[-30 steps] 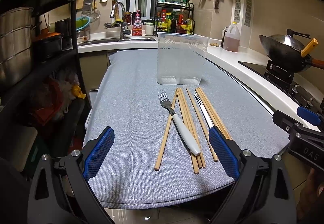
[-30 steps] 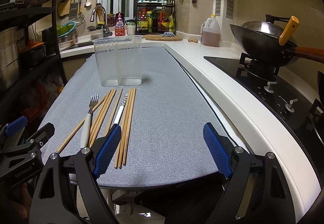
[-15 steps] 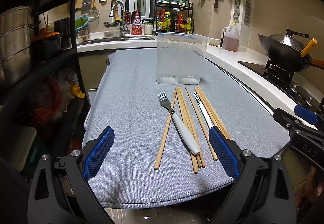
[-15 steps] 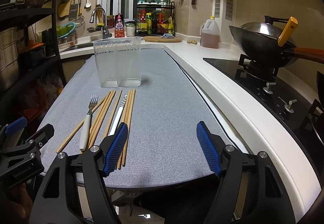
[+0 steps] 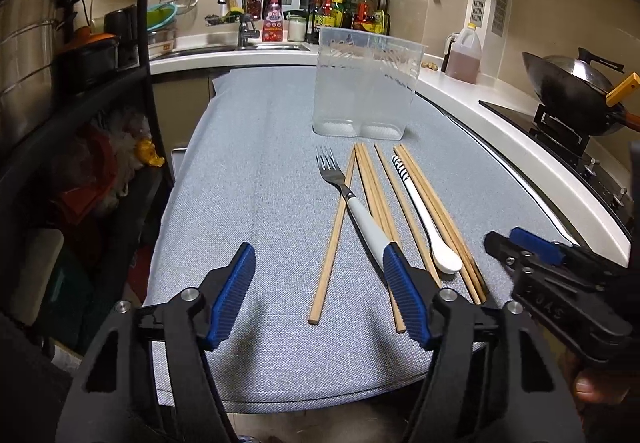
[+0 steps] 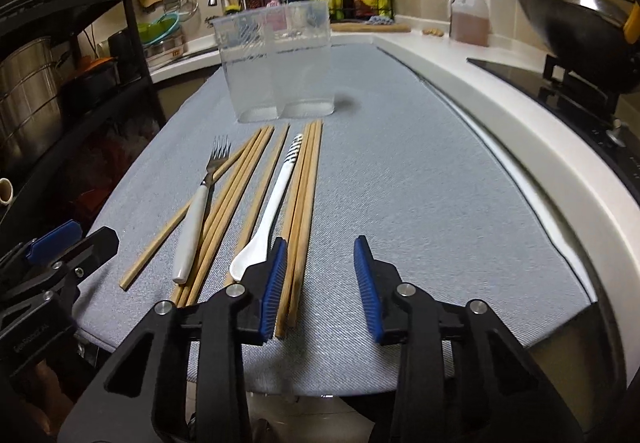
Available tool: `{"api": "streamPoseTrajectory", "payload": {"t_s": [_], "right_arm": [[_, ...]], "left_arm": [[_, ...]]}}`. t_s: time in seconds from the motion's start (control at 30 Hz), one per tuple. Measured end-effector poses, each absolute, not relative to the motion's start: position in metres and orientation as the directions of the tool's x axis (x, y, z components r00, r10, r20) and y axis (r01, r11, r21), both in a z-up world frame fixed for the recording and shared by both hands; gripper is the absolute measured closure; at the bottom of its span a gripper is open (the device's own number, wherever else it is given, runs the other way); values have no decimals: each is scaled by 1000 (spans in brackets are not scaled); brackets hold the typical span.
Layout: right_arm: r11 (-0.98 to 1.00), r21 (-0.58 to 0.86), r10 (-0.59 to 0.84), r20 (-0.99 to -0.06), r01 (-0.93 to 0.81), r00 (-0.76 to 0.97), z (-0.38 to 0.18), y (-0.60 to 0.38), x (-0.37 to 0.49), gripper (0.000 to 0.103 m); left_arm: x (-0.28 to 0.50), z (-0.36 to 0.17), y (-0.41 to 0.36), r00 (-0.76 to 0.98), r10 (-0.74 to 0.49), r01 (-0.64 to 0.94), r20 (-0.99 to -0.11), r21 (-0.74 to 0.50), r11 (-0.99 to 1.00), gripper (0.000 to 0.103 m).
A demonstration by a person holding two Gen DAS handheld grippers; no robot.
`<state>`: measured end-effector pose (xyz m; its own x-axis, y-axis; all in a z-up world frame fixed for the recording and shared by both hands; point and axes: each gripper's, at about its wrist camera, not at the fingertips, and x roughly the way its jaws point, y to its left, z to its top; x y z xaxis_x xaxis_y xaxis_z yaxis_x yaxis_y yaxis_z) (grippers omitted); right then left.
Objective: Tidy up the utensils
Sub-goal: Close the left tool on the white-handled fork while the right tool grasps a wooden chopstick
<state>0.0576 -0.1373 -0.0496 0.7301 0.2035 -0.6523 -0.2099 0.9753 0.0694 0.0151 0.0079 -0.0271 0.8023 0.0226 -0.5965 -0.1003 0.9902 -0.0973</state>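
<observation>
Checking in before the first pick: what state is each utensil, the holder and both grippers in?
Clear holder: upright, empty.
Fork: flat on the mat, across a chopstick.
Spoon: flat among the chopsticks.
Chopsticks: loose, flat.
Left gripper: open, empty.
Right gripper: open, empty.

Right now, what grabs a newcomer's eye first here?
The fanned row of wooden chopsticks, a white-handled fork and a white spoon lying mid-mat. Behind them stands an empty clear holder; the right gripper hovers open over the chopsticks' near ends.
</observation>
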Motion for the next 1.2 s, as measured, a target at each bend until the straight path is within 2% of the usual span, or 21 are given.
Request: {"api": "streamPoseTrajectory", "payload": {"t_s": [0.13,0.37,0.4,0.43,0.5,0.57,0.6,0.9,1.2], "right_arm": [[970,93,226,-691,-226,686,-65,-135,67,81],[960,84,249,-690,-267,680,-68,-129,64,83],[959,87,252,-693,-269,676,-66,-130,64,87],[959,84,251,-695,-270,673,-65,-132,65,96],[960,89,249,-699,-264,671,-64,-137,67,97],[963,94,244,-700,-253,671,-63,-145,69,98],[964,95,243,-701,-250,670,-62,-148,70,98],[966,74,227,-701,-247,676,-61,-162,69,97],[969,45,208,-682,-244,701,-64,-161,67,93]], "left_arm": [[20,-31,4,798,-1,-79,-603,-106,991,47],[46,-40,-13,782,-61,-44,-621,-153,987,53],[49,-42,-15,776,-61,-46,-628,-153,987,54],[54,-46,-18,765,-53,-55,-642,-147,988,55],[62,-54,-23,738,-39,-73,-674,-137,988,63],[64,-59,-24,722,-32,-88,-691,-138,987,77],[64,-58,-24,720,-26,-93,-693,-133,987,81],[46,-54,0,743,69,-191,-665,-112,975,85],[49,-55,0,736,99,-179,-670,-51,983,85]]}}
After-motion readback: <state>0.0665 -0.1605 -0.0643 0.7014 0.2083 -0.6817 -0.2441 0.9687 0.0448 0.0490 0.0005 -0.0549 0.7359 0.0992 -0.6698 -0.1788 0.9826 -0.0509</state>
